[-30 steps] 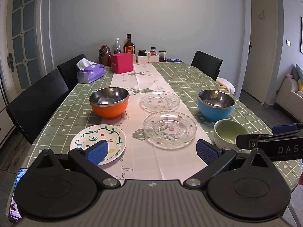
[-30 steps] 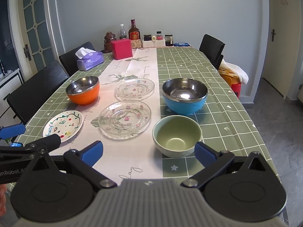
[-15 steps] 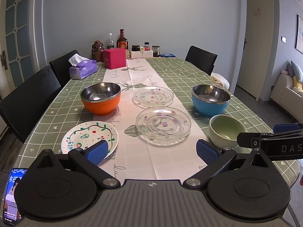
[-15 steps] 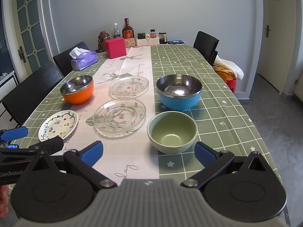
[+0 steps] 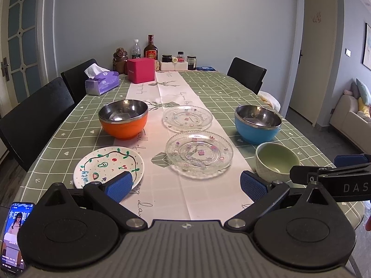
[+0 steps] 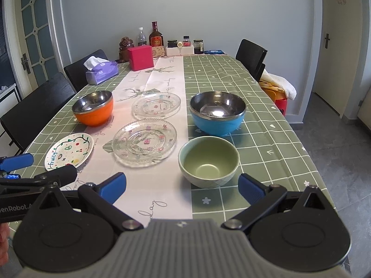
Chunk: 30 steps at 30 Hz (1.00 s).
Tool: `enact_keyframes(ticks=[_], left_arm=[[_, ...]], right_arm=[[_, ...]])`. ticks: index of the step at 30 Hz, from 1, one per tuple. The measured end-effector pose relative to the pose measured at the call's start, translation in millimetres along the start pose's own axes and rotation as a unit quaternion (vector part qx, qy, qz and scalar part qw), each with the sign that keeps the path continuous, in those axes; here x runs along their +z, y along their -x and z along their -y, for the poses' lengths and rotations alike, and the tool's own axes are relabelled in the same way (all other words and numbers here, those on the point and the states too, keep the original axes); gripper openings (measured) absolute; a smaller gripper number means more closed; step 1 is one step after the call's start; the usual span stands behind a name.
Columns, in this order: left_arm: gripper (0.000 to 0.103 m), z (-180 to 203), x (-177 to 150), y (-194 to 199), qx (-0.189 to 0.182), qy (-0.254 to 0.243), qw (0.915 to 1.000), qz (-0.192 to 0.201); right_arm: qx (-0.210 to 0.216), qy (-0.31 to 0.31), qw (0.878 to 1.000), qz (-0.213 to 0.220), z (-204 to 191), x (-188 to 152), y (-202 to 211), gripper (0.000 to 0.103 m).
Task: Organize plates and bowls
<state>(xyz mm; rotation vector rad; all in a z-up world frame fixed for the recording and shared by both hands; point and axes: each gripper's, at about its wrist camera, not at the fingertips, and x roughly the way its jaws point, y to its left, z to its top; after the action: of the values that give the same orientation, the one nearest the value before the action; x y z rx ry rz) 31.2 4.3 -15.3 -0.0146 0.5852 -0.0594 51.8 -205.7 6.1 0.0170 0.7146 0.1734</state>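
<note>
glass plates [image 5: 199, 154] clear, embossed; blue bowl [image 6: 217, 113] shiny metal-lined; tablecloth [image 6: 259, 125] glossy

- Left gripper [image 5: 185, 184]: a ribbed grey body in the middle, with a round black disc on each side.
- Black angled arms run from silver screws to two blue ribbed pads [image 5: 119, 186].
- Right gripper [image 6: 182, 185]: the same build, with a grey ribbed body, black discs, silver screws and blue pads [image 6: 250, 188].
- White letters "DAS" show on the right gripper's black side bar in the left wrist view.
- White letters "enRobot" show on the left gripper's side bar in the right wrist view.
</note>
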Motion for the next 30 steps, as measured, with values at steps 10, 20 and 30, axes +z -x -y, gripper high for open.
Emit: enact_keyframes(ticks=[10, 20, 30], left_arm=[[0.103, -0.7, 0.2, 3.6, 0.001, 0.005, 1.0, 0.004], [0.103, -3.3, 0.5, 6.8, 0.006, 0.009, 0.9999, 0.007], [0.103, -9.8, -0.3, 6.0, 0.003, 0.026, 0.9996, 0.005]], right_arm=[[-0.002, 0.003, 1.0, 0.004, -2.1, 0.4, 4.2, 0.101], [0.003, 0.007, 1.0, 0.006, -5.1, 0.2, 5.4, 0.1], [0.015, 0.013, 1.0, 0.0, -10.1, 3.2, -0.9, 0.101]])
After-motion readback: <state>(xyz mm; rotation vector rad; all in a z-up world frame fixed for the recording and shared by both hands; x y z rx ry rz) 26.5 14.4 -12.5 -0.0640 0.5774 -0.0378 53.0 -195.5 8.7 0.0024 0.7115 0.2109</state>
